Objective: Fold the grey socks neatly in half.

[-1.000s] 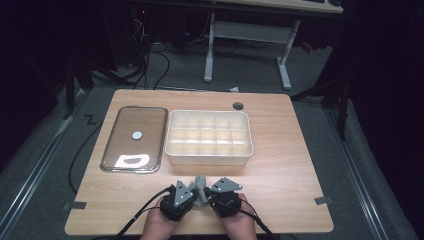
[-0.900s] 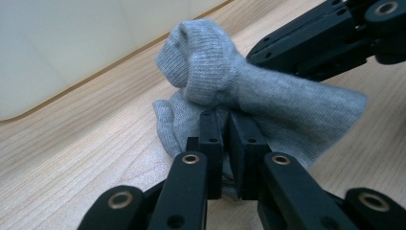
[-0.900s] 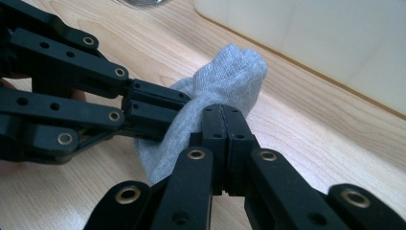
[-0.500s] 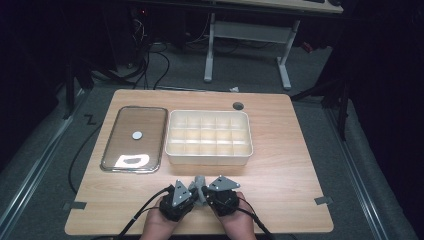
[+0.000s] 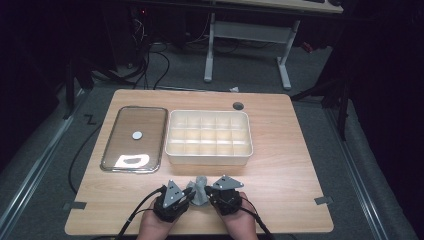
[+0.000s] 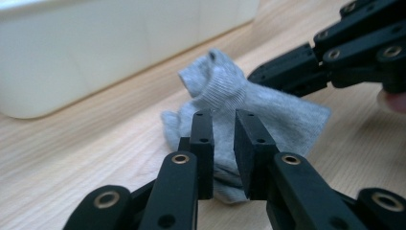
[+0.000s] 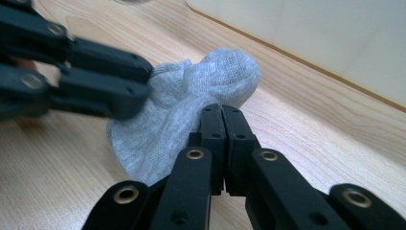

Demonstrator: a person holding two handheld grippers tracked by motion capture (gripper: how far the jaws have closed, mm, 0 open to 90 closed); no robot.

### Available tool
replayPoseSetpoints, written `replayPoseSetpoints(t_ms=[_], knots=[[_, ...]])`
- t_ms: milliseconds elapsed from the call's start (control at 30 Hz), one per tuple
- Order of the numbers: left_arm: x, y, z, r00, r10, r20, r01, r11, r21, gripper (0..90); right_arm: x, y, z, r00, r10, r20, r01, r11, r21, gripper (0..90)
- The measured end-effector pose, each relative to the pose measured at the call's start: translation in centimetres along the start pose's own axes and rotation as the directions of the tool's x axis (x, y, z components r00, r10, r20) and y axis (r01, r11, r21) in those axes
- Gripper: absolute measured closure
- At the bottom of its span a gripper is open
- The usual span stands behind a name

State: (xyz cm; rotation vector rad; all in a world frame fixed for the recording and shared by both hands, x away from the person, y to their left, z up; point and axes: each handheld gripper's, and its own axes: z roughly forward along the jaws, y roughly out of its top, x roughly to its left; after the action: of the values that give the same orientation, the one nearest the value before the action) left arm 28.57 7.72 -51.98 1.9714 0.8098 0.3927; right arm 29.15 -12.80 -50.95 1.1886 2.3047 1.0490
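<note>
A grey sock [image 5: 199, 189] stands bunched up on the wooden table near its front edge, between my two grippers. My right gripper [image 7: 222, 112] is shut, its tips pinching the sock [image 7: 191, 96] at one edge. My left gripper [image 6: 224, 129] has just been opening. A narrow gap stands between its pads, and the sock [image 6: 268, 105] lies just past and under them, unpressed. In the high view the left gripper [image 5: 191, 194] and the right gripper [image 5: 207, 192] meet at the sock from either side.
A white box [image 5: 207, 157] with several compartments stands just beyond the sock. Left of it lies a clear shiny tray [image 5: 125, 145] with a small white disc [image 5: 137, 134] on it. A dark round hole [image 5: 238, 106] sits at the table's back.
</note>
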Motion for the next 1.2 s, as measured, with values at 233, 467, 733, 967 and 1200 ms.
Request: replayPoseSetpoints(t_ms=[233,467,733,967,1200], knots=[[2.9,-1.1,-0.8,0.9959,-0.066,-0.061,0.071,0.994,0.082,80.9,-0.1,-0.1,-0.1,1.0,0.006,-0.002,-0.006,1.0,0.0,88.9],[1.7,-1.4,0.1,0.9988,-0.028,-0.039,0.033,0.9902,0.135,81.3,0.0,-0.1,-0.3,1.0,0.004,-0.002,-0.004,1.0,0.005,89.1],[0.3,-1.0,0.7,0.9999,-0.008,-0.007,0.009,0.9904,0.138,82.0,0.5,0.4,-0.4,0.9998,-0.021,-0.007,0.021,1.0,0.012,89.3],[-0.7,-0.3,1.6,0.9996,0.017,0.023,-0.02,0.9897,0.142,83.2,0.7,0.6,-0.6,0.9994,-0.034,0.0,0.034,0.999,0.015,89.4],[-1.1,0.0,2.5,0.9973,0.031,0.066,-0.042,0.9866,0.158,85.9,0.3,0.3,-0.9,0.9993,-0.034,0.016,0.034,0.999,0.023,89.3]])
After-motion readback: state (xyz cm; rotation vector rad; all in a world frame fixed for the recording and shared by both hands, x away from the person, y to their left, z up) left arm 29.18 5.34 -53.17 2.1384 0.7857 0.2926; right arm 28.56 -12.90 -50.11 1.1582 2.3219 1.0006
